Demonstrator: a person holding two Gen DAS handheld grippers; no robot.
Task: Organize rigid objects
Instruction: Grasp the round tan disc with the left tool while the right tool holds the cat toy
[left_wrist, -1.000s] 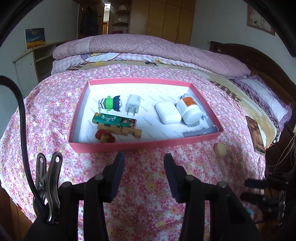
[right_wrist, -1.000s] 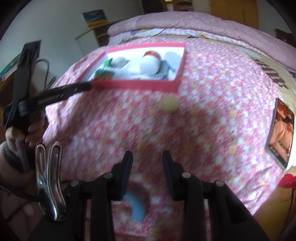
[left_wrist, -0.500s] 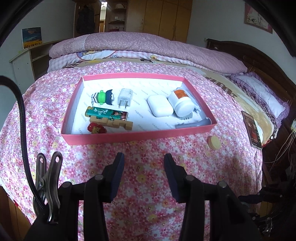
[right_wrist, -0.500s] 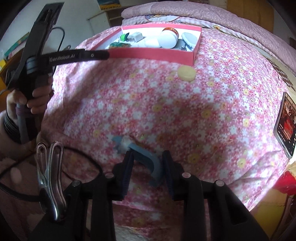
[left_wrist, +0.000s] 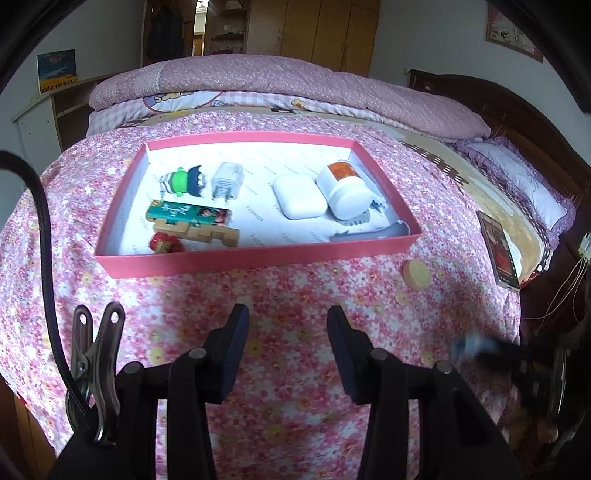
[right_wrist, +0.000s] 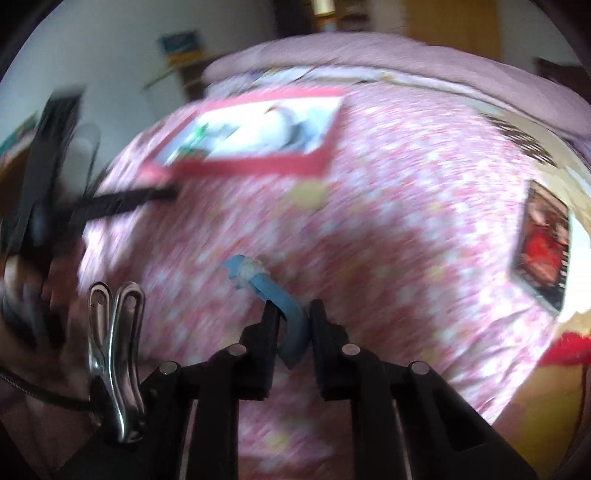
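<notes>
A pink tray (left_wrist: 255, 256) sits on the flowered bedspread and holds a white pill bottle (left_wrist: 345, 190), a white earbud case (left_wrist: 298, 195), a white charger (left_wrist: 227, 181), a green figure (left_wrist: 183, 181), a green card (left_wrist: 188, 214), a wooden block (left_wrist: 199, 234) and a red toy (left_wrist: 164, 243). My left gripper (left_wrist: 287, 332) is open and empty, short of the tray. My right gripper (right_wrist: 292, 325) is shut on a bent blue plastic piece (right_wrist: 275, 299), held above the bedspread. The tray (right_wrist: 255, 162) lies far ahead of it, blurred.
A round yellow cap (left_wrist: 416, 272) lies on the bedspread right of the tray, blurred in the right wrist view (right_wrist: 308, 192). A phone (left_wrist: 498, 249) lies near the bed's right edge. Folded quilts (left_wrist: 280, 81) and a dark headboard (left_wrist: 517, 118) stand beyond.
My right gripper has closed on the blue piece and lifted it off the bedspread; its view is now motion-blurred. My left gripper has stayed open and drifted slightly.
</notes>
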